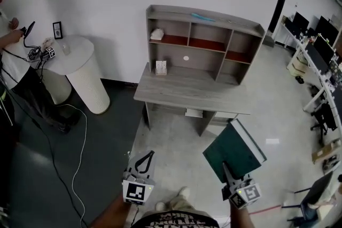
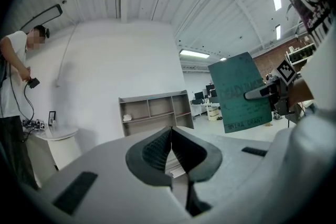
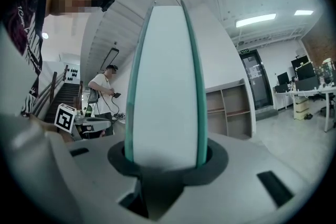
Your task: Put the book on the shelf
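Note:
A thick book [image 1: 234, 150] with a dark green cover and white page edges is clamped in my right gripper [image 1: 230, 173], low on the right of the head view, well short of the desk. In the right gripper view the book [image 3: 164, 86] stands upright between the jaws, page edges toward the camera. The grey wooden shelf unit [image 1: 206, 42] with open compartments stands on a grey desk [image 1: 187, 91] against the white wall. My left gripper [image 1: 144, 160] hangs low at centre left, shut with nothing between its pads [image 2: 170, 147]. The left gripper view also shows the book [image 2: 242, 93] held up at right.
A white round pedestal table [image 1: 80, 69] with small devices stands left of the desk, and a person [image 1: 10, 56] is beside it with cables trailing on the floor. Office desks, monitors and chairs [image 1: 320, 61] line the right side. Small white items sit in the shelf unit.

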`<state>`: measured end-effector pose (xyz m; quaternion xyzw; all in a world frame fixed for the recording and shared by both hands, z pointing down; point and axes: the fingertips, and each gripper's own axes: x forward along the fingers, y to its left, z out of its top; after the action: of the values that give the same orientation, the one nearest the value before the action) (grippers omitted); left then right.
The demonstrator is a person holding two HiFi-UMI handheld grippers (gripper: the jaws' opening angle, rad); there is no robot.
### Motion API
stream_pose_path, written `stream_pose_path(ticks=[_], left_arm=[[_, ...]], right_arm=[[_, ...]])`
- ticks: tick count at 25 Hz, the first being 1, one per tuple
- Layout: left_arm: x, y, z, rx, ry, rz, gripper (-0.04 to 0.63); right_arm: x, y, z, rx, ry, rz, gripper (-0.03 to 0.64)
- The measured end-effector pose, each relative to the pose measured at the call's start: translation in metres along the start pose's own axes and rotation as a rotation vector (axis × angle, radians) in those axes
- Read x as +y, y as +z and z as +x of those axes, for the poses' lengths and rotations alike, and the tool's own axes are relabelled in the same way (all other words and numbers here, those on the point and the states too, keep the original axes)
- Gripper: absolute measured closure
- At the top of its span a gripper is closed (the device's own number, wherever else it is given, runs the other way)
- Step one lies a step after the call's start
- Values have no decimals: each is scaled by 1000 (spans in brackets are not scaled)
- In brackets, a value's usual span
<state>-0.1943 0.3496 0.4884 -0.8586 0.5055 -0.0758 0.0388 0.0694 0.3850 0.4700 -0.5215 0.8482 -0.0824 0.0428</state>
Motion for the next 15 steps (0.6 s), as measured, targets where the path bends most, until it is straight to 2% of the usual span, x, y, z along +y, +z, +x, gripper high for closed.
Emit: stream_pose_path(ticks=[6,11,15], left_arm=[[7,-5,14,20,2,-9,588],[14,-8,28,23,10,-27,588],[18,-9,39,32,6,-37,589]], right_arm=[[-14,-11,13,42,6,-56,453],[-14,1,30,26,10,11,453],[-27,-7,35,51,12,-25,453]])
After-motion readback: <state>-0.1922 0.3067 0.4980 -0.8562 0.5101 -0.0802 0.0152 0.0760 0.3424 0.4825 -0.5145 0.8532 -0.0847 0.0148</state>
